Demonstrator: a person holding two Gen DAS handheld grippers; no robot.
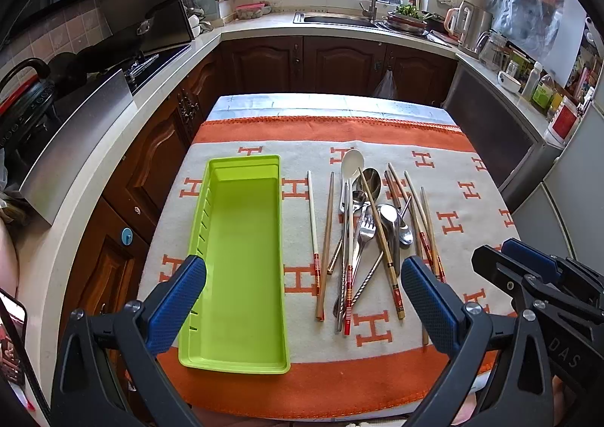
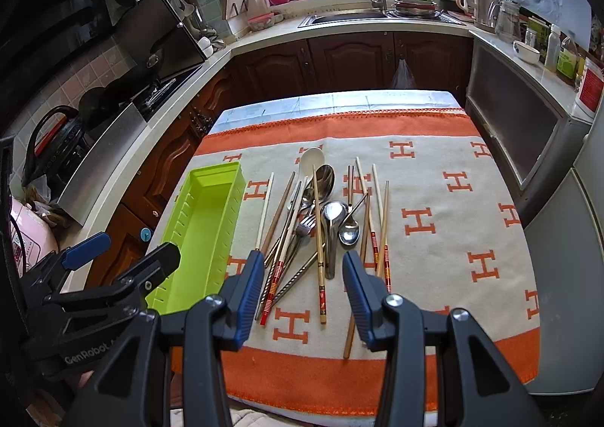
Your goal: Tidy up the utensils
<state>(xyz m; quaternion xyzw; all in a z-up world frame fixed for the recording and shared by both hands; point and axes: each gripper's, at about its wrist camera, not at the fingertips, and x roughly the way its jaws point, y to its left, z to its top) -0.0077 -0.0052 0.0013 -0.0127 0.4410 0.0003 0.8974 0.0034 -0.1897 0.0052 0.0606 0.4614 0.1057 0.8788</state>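
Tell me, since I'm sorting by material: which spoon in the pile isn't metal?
The white plastic spoon, its bowl farthest from the tools at the pile's top; the other spoons are shiny steel.

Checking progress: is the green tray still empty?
Empty. The green tray shows a bare floor; the utensils all lie beside it.

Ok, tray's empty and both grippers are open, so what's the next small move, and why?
Probably lower the right gripper onto the red-banded chopstick lying on top of the utensil pile. It crosses over the spoons, so it should lift free cleanly; the green tray sits empty beside the pile.
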